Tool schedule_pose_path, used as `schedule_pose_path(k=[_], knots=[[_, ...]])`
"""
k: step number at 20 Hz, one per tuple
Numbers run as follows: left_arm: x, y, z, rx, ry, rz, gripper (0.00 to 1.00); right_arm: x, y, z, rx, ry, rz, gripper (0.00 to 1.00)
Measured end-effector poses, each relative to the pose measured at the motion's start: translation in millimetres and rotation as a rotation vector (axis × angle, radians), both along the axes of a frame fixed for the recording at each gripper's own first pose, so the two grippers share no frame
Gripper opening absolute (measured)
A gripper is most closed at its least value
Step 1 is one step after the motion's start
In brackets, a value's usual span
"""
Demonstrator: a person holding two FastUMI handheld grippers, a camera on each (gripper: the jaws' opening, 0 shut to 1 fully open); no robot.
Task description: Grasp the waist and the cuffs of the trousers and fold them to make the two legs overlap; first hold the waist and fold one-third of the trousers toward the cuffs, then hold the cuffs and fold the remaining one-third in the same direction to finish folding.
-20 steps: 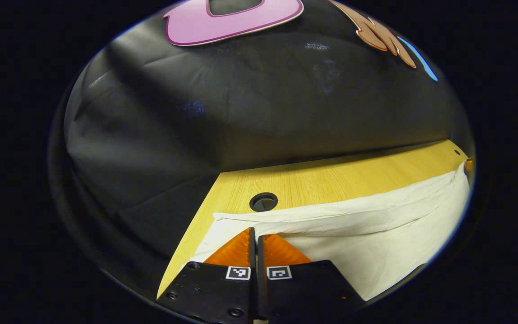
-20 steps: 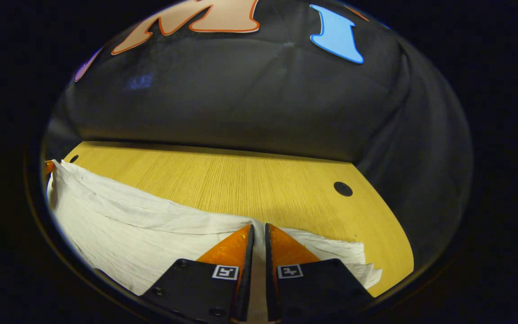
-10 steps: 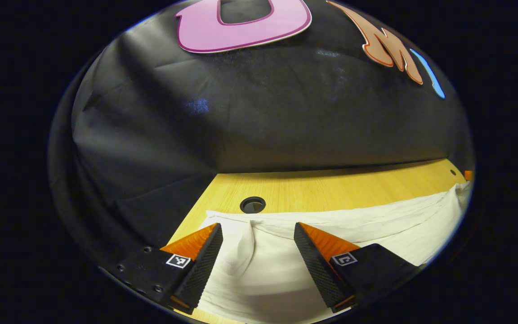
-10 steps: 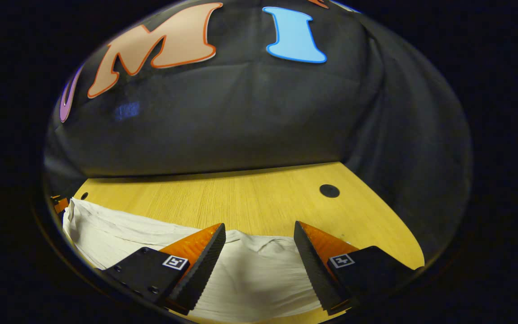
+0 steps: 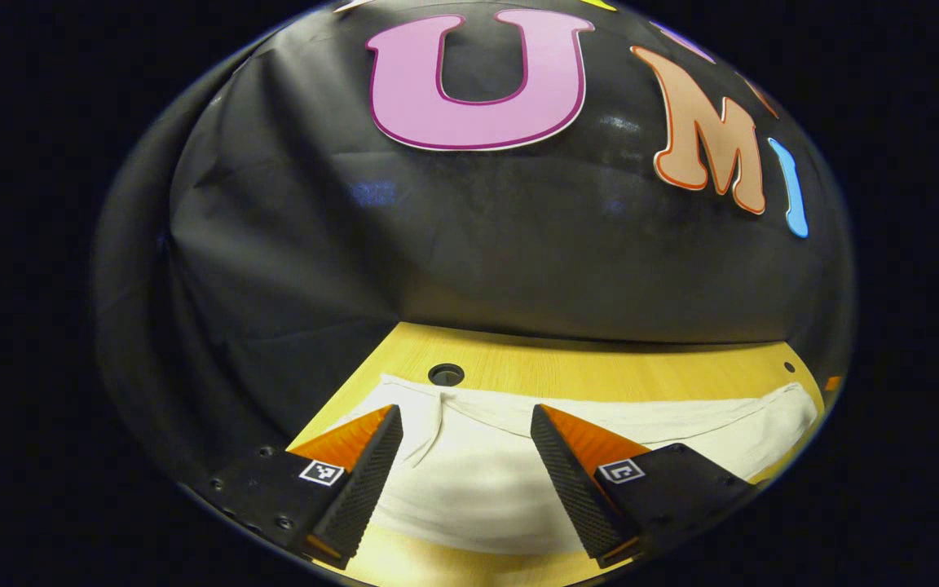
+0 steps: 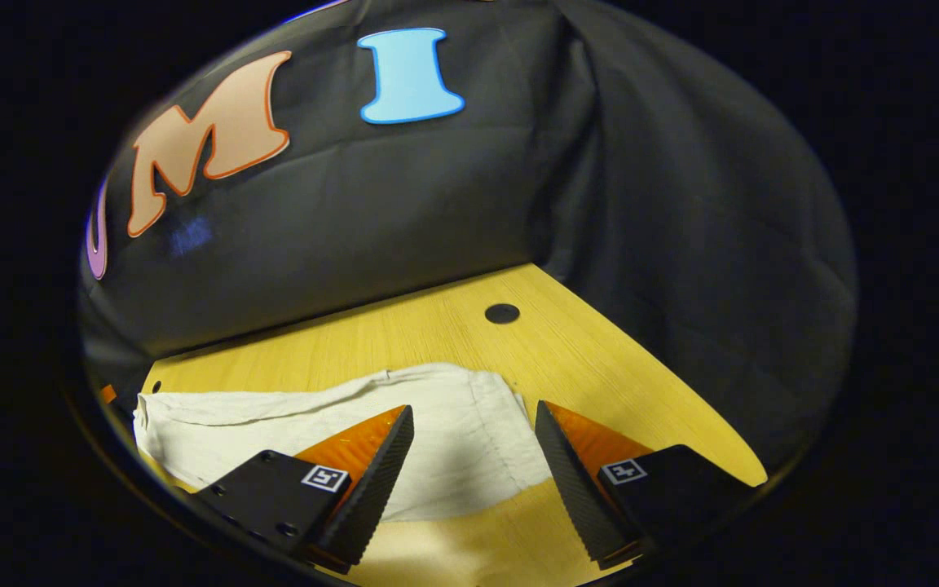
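Note:
White trousers (image 5: pixel 567 432) lie flat as a long folded strip on the wooden table (image 5: pixel 600 367). In the left gripper view their left end sits just beyond my left gripper (image 5: pixel 465 420), which stands open above the cloth with nothing between its fingers. In the right gripper view the trousers (image 6: pixel 274 420) stretch away to the left, and their right end with a seam lies under my right gripper (image 6: pixel 473 420), which is open and holds nothing. Which end is the waist I cannot tell.
A round cable hole (image 5: pixel 446 374) is in the table just behind the trousers' left end, and another hole (image 6: pixel 502 313) is near the far right corner. The black cloth wall closes the back and sides. Bare wood (image 6: pixel 469 538) shows in front of the trousers.
Both grippers were shut on the trousers' far edge one second ago. They have let go, opened, and drawn back and up. The cloth now lies flat on the table.

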State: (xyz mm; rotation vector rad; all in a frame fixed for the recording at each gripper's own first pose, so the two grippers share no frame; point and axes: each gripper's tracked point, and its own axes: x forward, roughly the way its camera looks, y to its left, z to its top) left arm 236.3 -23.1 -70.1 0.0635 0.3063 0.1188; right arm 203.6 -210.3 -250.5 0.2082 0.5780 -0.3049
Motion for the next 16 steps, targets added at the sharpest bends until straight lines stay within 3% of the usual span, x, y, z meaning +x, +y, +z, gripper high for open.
schedule_pose_path(k=[2, 7, 9, 13, 14, 16], knots=[[-11.5, -3.9, 0.8, 0.008, 0.0, 0.008, 0.95, -9.4, -7.3, -12.5, 0.035, 0.021, -0.039, 0.96], [-30.2, -15.2, -5.6, -0.004, 0.005, 0.011, 0.95, -22.1, -19.5, -48.1, 0.157, 0.059, -0.136, 0.92], [-33.7, -23.4, -3.2, -0.013, -0.013, -0.003, 0.95, -22.8, -24.4, -58.0, 0.167, 0.065, -0.163, 0.97], [-33.4, -30.8, 0.2, -0.006, -0.024, -0.016, 0.95, -20.3, -22.8, -68.0, 0.216, 0.073, -0.175, 0.97], [-33.7, -33.2, 2.6, -0.005, -0.03, -0.019, 0.95, -18.8, -21.4, -68.6, 0.231, 0.071, -0.173, 0.92], [-32.8, -39.0, 6.8, -0.004, -0.041, -0.03, 0.95, -17.5, -19.5, -72.3, 0.235, 0.071, -0.176, 0.94]])
